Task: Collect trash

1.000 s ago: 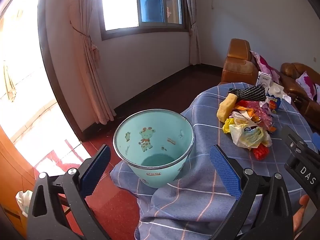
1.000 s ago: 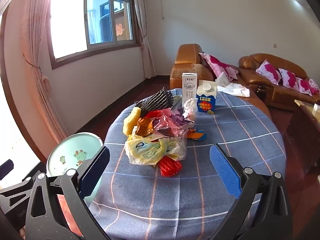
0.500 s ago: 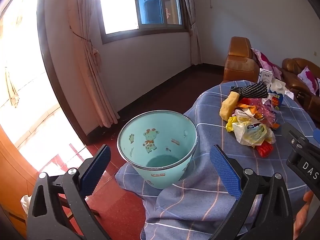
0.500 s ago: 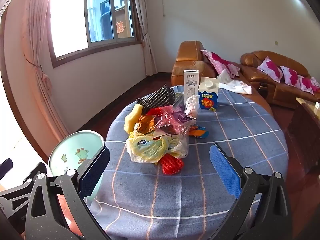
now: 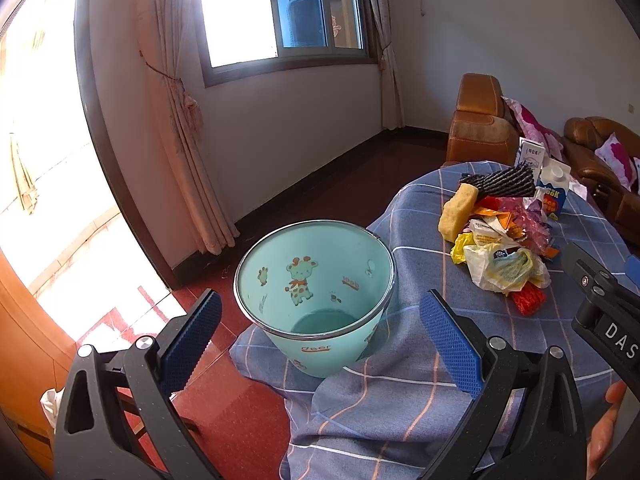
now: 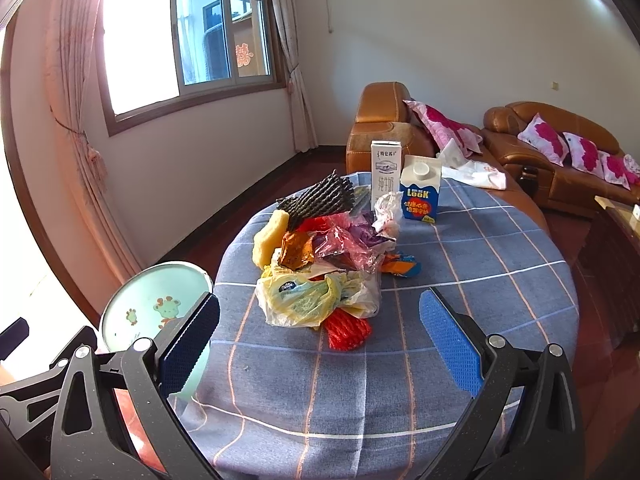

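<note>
A pile of trash (image 6: pixel 320 264) lies on the round table with the blue checked cloth (image 6: pixel 460 280): plastic bags, wrappers, a yellow sponge, black foam netting and a red net piece (image 6: pixel 346 330). The pile also shows in the left wrist view (image 5: pixel 500 236). A mint green bin with a giraffe print (image 5: pixel 316 292) stands beside the table's left edge, seemingly empty; it shows in the right wrist view (image 6: pixel 156 308). My left gripper (image 5: pixel 316 340) is open just in front of the bin. My right gripper (image 6: pixel 318 340) is open and empty, near the pile's front.
Two milk cartons (image 6: pixel 420 196) stand at the table's far side. Brown leather sofas with pink cushions (image 6: pixel 560 152) sit behind and right. A window and curtains (image 6: pixel 76 120) line the left wall. The floor is red tile (image 5: pixel 224 400).
Both grippers have drawn back and risen slightly, so the bin and pile look a bit farther. Both stay open and empty.
</note>
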A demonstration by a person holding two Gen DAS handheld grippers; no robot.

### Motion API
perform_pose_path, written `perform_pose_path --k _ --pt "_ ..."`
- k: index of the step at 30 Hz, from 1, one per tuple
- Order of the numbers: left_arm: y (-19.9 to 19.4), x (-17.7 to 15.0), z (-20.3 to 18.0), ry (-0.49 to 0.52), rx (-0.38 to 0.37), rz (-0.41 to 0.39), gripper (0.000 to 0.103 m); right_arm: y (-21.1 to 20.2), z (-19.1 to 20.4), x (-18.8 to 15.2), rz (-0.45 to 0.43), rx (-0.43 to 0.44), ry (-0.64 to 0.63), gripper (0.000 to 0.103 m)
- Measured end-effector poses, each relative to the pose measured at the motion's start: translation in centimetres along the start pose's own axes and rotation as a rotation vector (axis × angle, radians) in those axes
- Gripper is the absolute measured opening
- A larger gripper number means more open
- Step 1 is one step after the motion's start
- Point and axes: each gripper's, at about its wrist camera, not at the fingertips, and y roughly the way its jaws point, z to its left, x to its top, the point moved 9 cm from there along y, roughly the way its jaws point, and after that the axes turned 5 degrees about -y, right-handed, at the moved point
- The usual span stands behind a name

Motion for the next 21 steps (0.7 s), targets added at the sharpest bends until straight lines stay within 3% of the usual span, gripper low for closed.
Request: perform_pose_path --k 21 --pt "-0.07 0.05 0.04 0.0 0.003 -0.006 0.097 -0.18 0.18 0.28 -0.007 0.007 0.004 0.098"
